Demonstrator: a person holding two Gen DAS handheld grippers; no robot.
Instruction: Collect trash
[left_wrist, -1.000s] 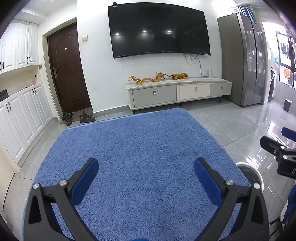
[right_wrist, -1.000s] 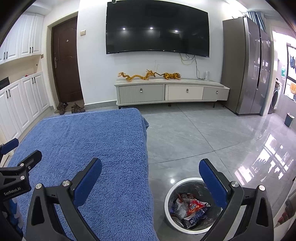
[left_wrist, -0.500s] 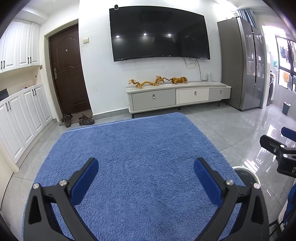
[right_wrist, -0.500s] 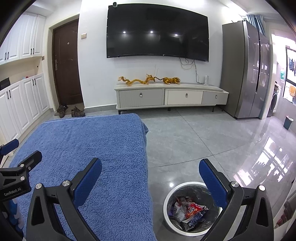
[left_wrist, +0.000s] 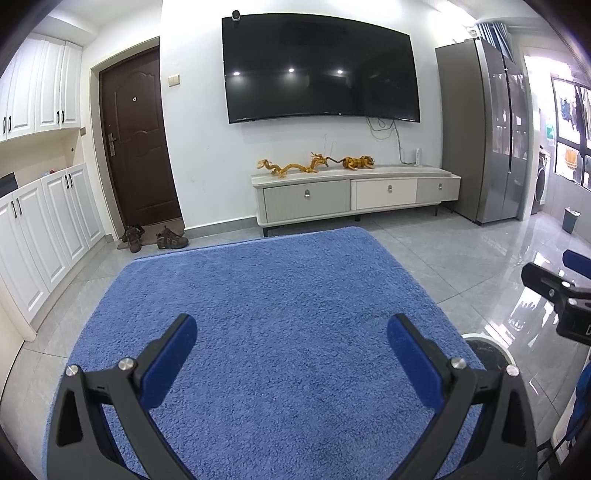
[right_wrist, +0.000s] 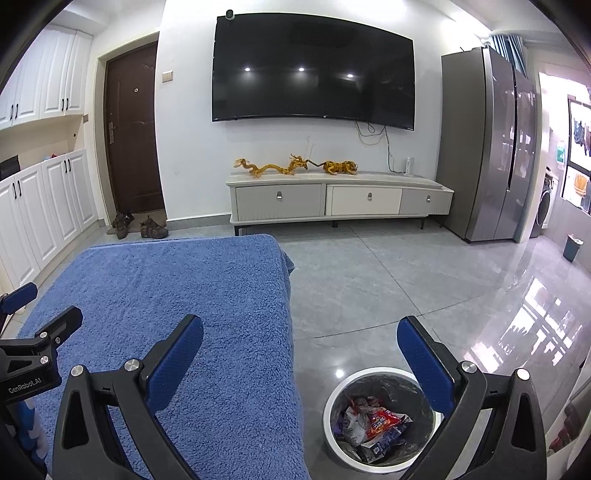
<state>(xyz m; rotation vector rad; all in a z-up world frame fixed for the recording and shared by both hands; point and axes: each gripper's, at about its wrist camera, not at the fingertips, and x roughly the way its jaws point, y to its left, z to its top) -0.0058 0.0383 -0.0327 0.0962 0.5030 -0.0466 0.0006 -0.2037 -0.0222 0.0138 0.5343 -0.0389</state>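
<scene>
Trash (right_wrist: 373, 424) sits in the bin (right_wrist: 334, 400) beside the rug (right_wrist: 177, 306). Your left gripper (left_wrist: 291, 354) and right gripper (right_wrist: 301, 356) stand apart, empty; you risk knocking the bin.

A round white-rimmed trash bin (right_wrist: 382, 419) lined with a dark bag stands upright on the grey tile floor at about five o'clock in the right wrist view, just beside the blue rug's edge. Inside it lie crumpled wrappers (right_wrist: 373, 424), red, white and purple, piled loosely at the bottom. In the left wrist view only a sliver of its rim shows at four o'clock.
</scene>
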